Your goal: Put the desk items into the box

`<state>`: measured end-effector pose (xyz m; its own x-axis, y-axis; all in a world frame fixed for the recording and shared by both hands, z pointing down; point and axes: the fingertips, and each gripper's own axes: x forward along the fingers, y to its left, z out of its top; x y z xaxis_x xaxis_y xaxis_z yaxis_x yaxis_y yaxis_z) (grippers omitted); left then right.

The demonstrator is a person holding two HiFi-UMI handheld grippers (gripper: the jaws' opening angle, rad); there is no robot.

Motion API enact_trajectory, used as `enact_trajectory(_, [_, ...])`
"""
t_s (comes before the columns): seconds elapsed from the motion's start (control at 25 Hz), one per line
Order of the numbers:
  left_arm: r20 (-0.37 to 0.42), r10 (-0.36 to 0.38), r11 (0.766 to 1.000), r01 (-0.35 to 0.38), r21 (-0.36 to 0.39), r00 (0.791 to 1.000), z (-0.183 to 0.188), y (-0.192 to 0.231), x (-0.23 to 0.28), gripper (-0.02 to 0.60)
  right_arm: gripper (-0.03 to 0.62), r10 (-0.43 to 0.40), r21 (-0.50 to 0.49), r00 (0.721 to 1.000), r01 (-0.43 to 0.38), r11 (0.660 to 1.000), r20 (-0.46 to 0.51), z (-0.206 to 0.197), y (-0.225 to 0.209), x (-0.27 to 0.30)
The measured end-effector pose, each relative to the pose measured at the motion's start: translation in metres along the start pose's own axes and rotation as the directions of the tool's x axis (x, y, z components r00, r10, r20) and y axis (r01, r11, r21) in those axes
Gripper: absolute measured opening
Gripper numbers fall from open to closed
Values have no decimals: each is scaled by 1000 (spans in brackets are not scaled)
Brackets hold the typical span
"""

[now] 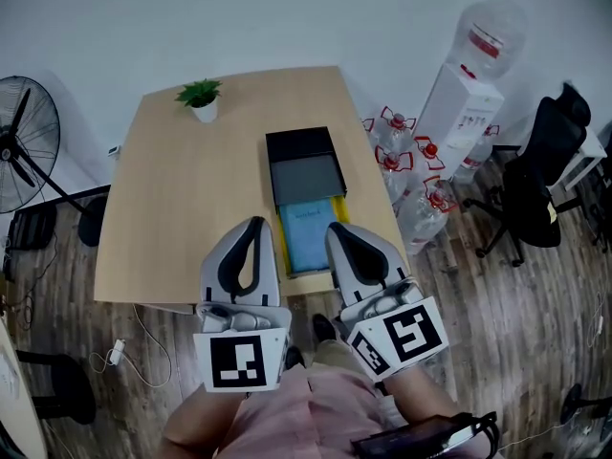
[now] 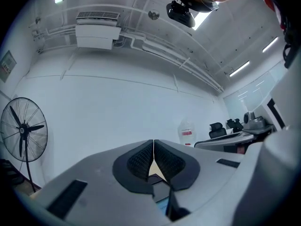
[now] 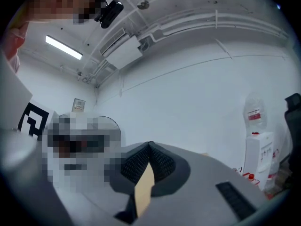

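Both left tool (image 1: 252, 228) and right tool (image 1: 338, 229) hung closed, empty; you needed one opened for the desk's (image 1: 172, 208) near-edge notebook (image 1: 306, 235).

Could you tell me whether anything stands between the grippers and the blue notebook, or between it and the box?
Nothing visible does. The blue notebook lies on the table just past the shut left gripper and right gripper, next to the black box.

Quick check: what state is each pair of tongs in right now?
Left tongs: closed, tips together, holding nothing.
Right tongs: closed, tips together, holding nothing.
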<state>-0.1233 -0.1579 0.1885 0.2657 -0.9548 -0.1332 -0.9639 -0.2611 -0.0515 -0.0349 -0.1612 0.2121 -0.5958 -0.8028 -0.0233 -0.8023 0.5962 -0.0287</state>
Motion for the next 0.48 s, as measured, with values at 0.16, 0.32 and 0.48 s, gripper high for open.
enact_trajectory(0.16, [13,-3,1000,3,-1,1000,5,-3,-5,14,0,-1,-35,1000,2,999,8,4,6,-4])
enact_trajectory(0.32, [26,-4,1000,4,1,1000,11,-7,-5,14,0,3,-32,1000,-2,999,26,9,5,-7])
enact_trajectory(0.48, [25,-7,1000,7,3,1000,12,-7,-2,14,0,1,-35,999,0,999,34,13,4,-5])
